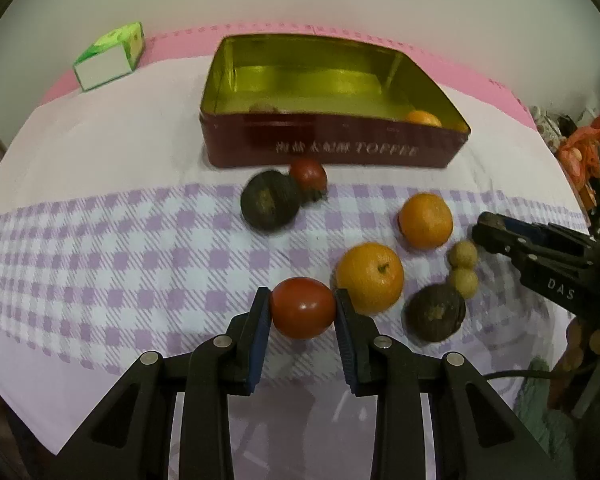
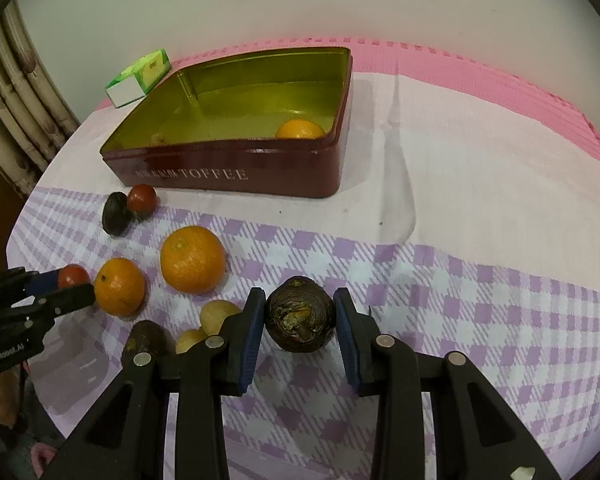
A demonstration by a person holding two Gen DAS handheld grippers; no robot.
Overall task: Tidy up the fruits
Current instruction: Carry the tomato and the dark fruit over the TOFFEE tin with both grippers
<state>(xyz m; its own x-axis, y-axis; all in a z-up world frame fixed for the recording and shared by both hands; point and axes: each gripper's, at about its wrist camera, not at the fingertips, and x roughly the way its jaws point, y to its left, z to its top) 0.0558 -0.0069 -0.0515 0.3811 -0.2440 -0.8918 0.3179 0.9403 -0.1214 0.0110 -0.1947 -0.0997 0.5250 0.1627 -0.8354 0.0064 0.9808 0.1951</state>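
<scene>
Left wrist view: the left gripper (image 1: 302, 307) clamps a red tomato (image 1: 302, 307) just beside an orange (image 1: 370, 277) on the checked cloth (image 1: 120, 264). Behind stands the open toffee tin (image 1: 332, 148) (one orange (image 1: 423, 118) inside). Right wrist view: the right gripper (image 2: 300, 316) grasps a dark wrinkled fruit (image 2: 300, 316), with two loose oranges (image 2: 192, 259) to its left.

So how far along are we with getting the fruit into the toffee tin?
Early. Done: one orange lies in the toffee tin, plus something small I can't identify. In hand: the left hand-held gripper grips a red tomato; the right hand-held gripper grips a dark wrinkled fruit. Left on the cloth: two oranges, another tomato, two dark fruits, two small tan ones.
</scene>
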